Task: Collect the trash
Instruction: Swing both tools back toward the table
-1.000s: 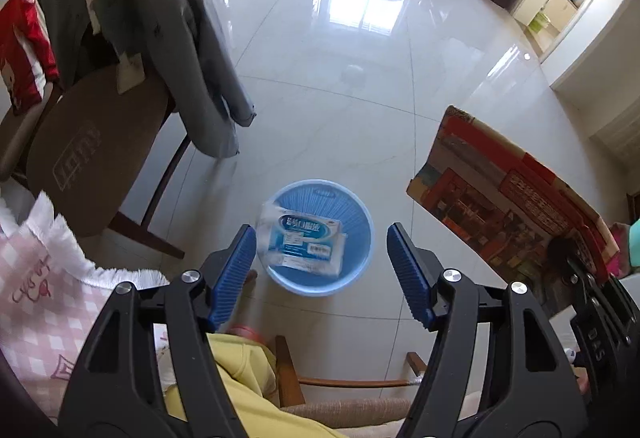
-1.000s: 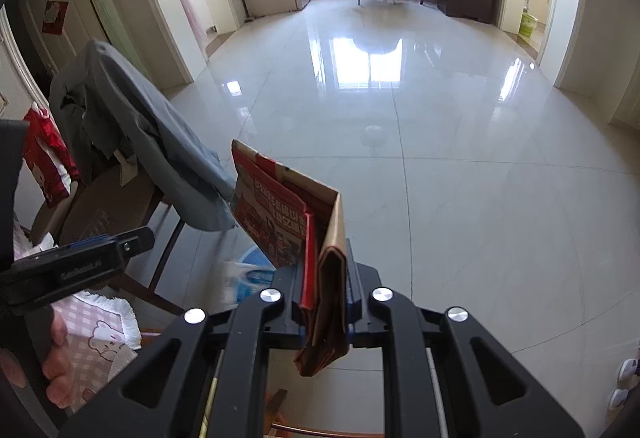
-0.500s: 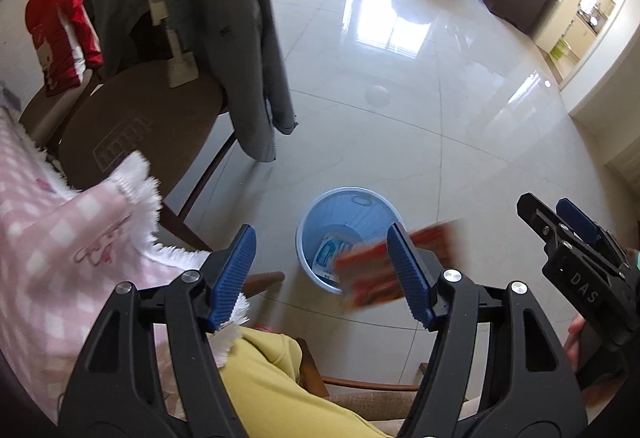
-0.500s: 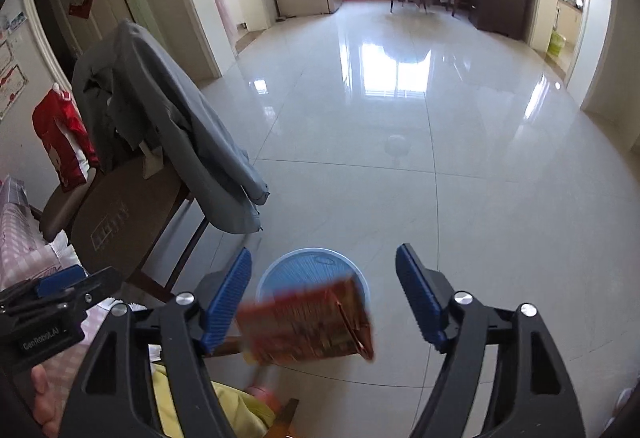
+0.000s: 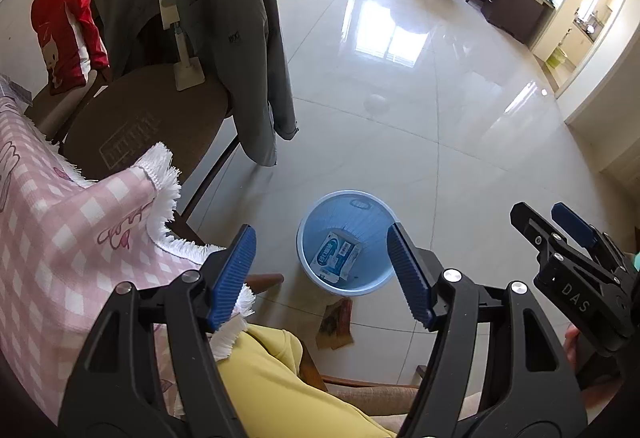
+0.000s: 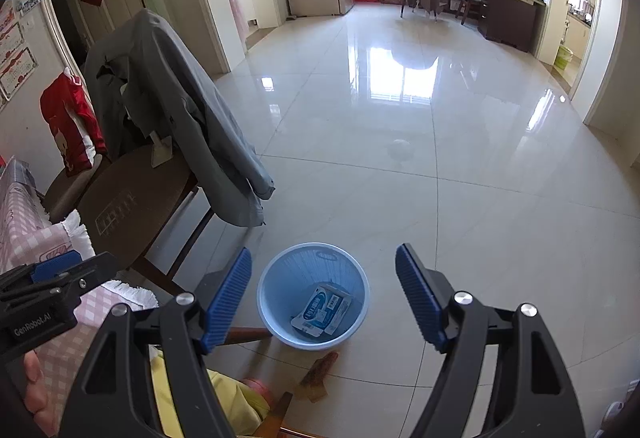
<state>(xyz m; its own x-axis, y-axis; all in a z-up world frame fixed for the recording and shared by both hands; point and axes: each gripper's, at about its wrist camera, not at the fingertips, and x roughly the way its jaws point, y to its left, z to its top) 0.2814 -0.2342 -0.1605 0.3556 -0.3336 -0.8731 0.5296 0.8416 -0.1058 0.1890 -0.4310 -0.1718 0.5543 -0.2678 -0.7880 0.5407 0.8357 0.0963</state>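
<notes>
A light blue waste bin (image 5: pixel 347 207) (image 6: pixel 280 270) stands on the tiled floor below both grippers. Inside it lies a white and blue carton (image 5: pixel 336 256) (image 6: pixel 325 310). A flattened red and brown cardboard box (image 5: pixel 335 324) (image 6: pixel 318 374) lies on the floor just outside the bin's near rim. My left gripper (image 5: pixel 322 274) hangs open above the bin with nothing between its fingers. My right gripper (image 6: pixel 323 296) is open too, empty, high over the bin; it also shows at the right edge of the left wrist view (image 5: pixel 560 234).
A brown chair (image 5: pixel 148 126) (image 6: pixel 132 194) with a grey jacket (image 5: pixel 224 30) over its back stands left of the bin. A pink checked cloth (image 5: pixel 60 222) with white fringe covers the table edge at the near left. A yellow sleeve (image 5: pixel 280 370) and a wooden chair frame lie below.
My right gripper opened and let go of the cardboard box, which fell and landed on the floor beside the bin. The carton dropped to the bin's bottom. The left view swung left.
</notes>
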